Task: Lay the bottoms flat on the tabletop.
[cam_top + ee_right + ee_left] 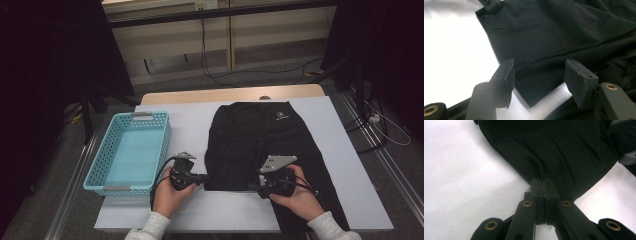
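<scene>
Black garment's [564, 150] hem in left tongs [545, 185], seemingly.

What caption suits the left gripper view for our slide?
Left gripper shut on the edge of black shorts on a white table.

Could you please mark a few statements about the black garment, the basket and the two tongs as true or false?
1. The left tongs are shut on an edge of the black garment. True.
2. The right tongs are clamped on the cloth. False: their jaws stand open, with a corner of the cloth between them, unpressed.
3. The blue basket lies to the left of the garment. True.
4. The garment sits inside the basket. False: it lies spread on the white table.
5. A small white logo shows near the garment's far end. True.
</scene>
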Action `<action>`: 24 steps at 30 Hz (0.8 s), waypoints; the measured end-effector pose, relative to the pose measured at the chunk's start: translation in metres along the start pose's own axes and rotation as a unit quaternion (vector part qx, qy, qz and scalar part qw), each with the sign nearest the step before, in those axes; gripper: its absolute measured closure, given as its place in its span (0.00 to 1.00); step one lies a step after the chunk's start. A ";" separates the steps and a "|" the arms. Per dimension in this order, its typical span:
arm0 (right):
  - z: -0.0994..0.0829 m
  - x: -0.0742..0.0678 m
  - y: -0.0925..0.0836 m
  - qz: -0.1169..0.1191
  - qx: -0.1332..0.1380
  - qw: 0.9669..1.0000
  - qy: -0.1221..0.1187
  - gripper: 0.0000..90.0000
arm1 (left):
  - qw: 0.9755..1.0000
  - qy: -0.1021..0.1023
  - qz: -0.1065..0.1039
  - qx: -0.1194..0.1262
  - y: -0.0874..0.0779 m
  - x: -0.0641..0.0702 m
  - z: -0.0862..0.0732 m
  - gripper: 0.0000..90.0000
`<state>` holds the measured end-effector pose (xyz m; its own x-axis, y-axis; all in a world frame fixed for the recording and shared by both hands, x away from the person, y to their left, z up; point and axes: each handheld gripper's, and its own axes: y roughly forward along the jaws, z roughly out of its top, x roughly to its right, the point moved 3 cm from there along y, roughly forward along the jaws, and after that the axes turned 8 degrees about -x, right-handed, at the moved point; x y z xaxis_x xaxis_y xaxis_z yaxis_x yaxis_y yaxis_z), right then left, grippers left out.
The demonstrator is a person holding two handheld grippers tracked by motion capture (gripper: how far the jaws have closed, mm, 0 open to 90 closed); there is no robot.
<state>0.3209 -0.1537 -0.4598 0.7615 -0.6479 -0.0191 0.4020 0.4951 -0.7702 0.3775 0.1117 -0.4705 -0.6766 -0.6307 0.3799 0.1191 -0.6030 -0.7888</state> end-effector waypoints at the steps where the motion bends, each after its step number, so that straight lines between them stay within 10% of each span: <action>1: 0.000 -0.002 0.000 0.002 -0.001 1.000 -0.003 0.47 | 1.000 0.000 -0.001 0.003 -0.002 0.000 0.001 0.98; 16: -0.002 -0.014 0.017 0.011 -0.034 0.999 -0.027 0.59 | 0.999 -0.021 -0.020 0.029 -0.015 -0.002 0.004 0.99; 24: 0.003 -0.016 0.019 -0.007 -0.041 0.999 -0.024 0.88 | 0.999 -0.020 -0.015 0.036 -0.018 -0.004 0.006 0.99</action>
<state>0.3182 -0.1324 -0.4724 0.7812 -0.6240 0.0210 0.3708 0.4366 -0.8197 0.3827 0.1223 -0.4547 -0.6506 -0.6309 0.4227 0.1531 -0.6541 -0.7408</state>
